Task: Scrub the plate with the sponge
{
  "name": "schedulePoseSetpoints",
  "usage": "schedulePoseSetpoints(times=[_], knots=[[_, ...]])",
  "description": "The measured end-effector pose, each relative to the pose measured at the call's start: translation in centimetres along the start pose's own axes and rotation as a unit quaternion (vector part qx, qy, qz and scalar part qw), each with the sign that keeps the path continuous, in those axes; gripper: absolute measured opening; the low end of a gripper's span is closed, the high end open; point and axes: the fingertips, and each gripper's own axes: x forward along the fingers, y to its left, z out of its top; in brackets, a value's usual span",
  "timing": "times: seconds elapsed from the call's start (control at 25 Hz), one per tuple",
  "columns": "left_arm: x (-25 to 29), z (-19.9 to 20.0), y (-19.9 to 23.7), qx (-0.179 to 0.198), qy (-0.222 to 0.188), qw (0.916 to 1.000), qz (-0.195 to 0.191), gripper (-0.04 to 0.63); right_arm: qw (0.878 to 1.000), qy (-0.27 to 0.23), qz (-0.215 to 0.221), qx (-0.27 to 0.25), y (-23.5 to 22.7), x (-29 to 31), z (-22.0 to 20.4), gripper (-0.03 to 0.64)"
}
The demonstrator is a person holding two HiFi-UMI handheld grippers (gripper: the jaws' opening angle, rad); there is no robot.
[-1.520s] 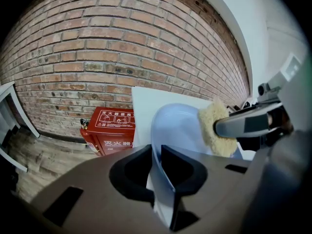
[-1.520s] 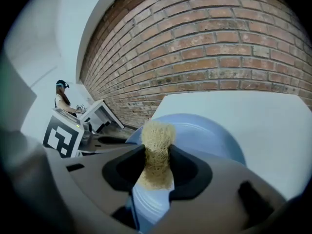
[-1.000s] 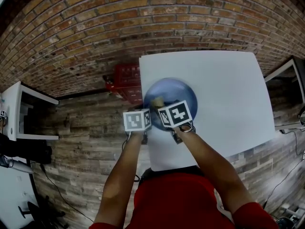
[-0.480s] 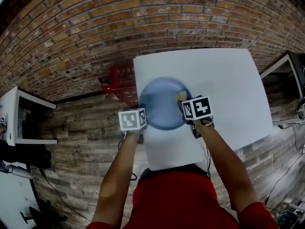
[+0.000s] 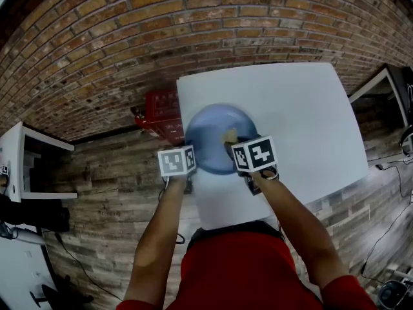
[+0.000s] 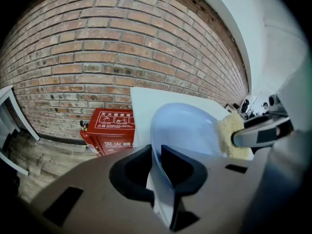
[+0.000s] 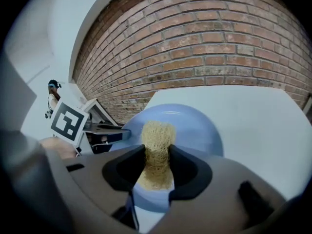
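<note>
A blue plate (image 5: 210, 129) lies at the near left of the white table (image 5: 303, 118). My left gripper (image 5: 192, 154) is shut on the plate's left rim; in the left gripper view the rim (image 6: 158, 174) runs between the jaws. My right gripper (image 5: 231, 146) is shut on a yellowish sponge (image 5: 229, 136), which rests on the plate's inside, a little right of its middle. In the right gripper view the sponge (image 7: 157, 147) sticks out past the jaws onto the plate (image 7: 197, 126), with the left gripper (image 7: 105, 130) at the rim behind it.
A red box (image 5: 161, 112) with printed labels stands on the wooden floor by the table's left edge, also in the left gripper view (image 6: 109, 128). A white shelf (image 5: 26, 154) is at far left. A brick wall lies beyond the table.
The right gripper swept the sponge from the plate's left part to its right side, then partway back toward the middle. The left gripper kept its hold on the rim.
</note>
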Motion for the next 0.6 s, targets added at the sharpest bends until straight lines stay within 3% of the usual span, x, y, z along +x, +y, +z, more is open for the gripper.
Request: schedulePoseSetpoints(times=[0.28,0.6], knots=[[-0.1,0.0,0.1,-0.003,-0.005,1.0,0.002,0.066,0.998,0.022,0.049,-0.019,6.2,2.5,-1.1,0.153],[-0.2,0.1,0.1,0.0,-0.005,1.0,0.0,0.066,0.998,0.033,0.038,-0.024,5.4,2.6,-2.1,0.153]])
